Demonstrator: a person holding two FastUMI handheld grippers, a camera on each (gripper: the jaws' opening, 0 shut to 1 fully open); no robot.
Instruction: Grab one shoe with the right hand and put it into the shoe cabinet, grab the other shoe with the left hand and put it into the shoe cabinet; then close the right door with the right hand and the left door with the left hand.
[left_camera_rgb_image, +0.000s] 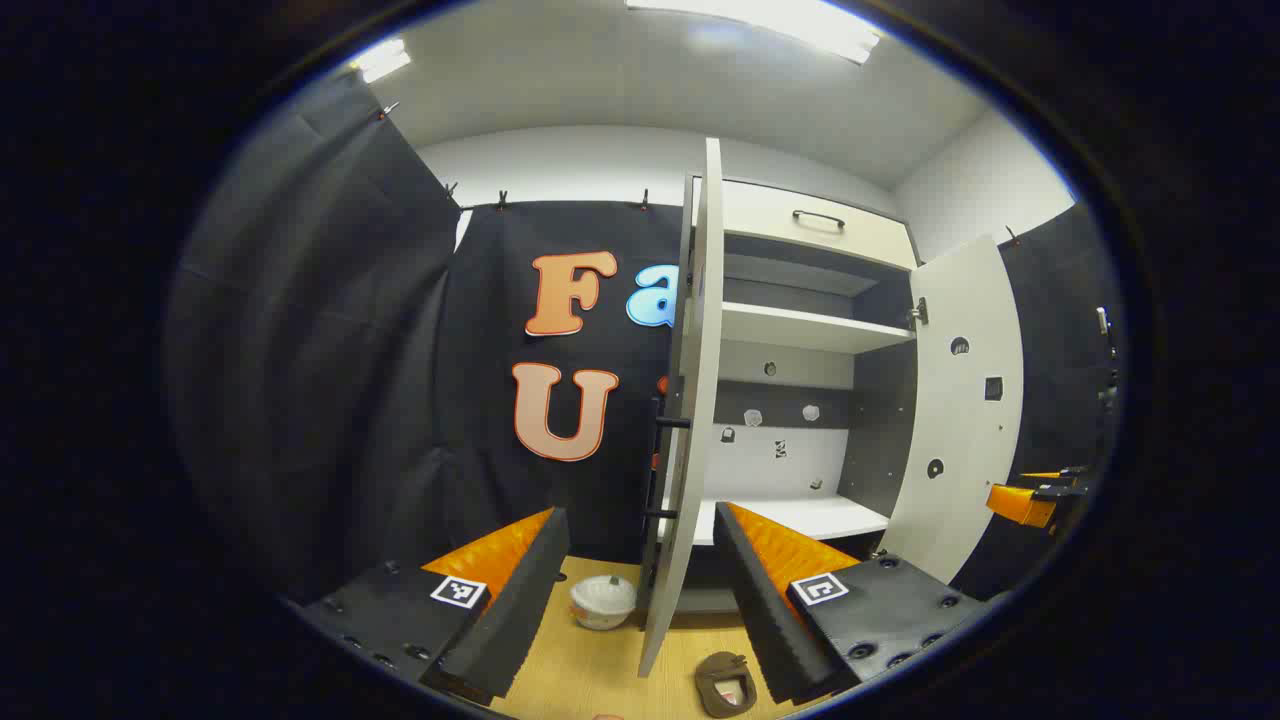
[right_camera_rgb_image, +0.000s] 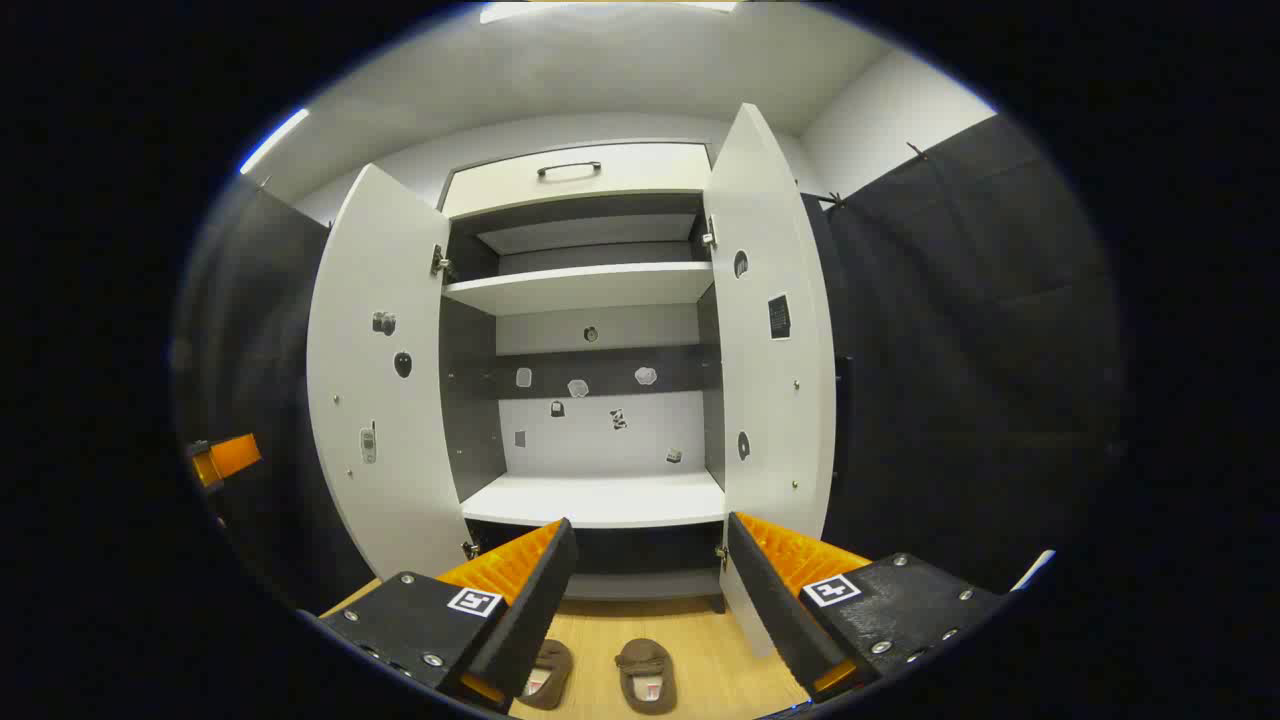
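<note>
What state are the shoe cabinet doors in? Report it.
Both open. In the right gripper view the left door and right door swing outward, exposing the shelves; both shoes sit on the floor.

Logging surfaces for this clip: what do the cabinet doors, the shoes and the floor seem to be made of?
Cabinet doors: likely painted or laminated board; flat, matte white, thin edges, small stickers on the inner faces.
Shoes: soft brown fabric or suede-like, slipper-shaped; a dull surface without shine. The exact material can't be told.
Floor: wood or wood-look laminate; pale yellow with faint grain and a low sheen.
</note>
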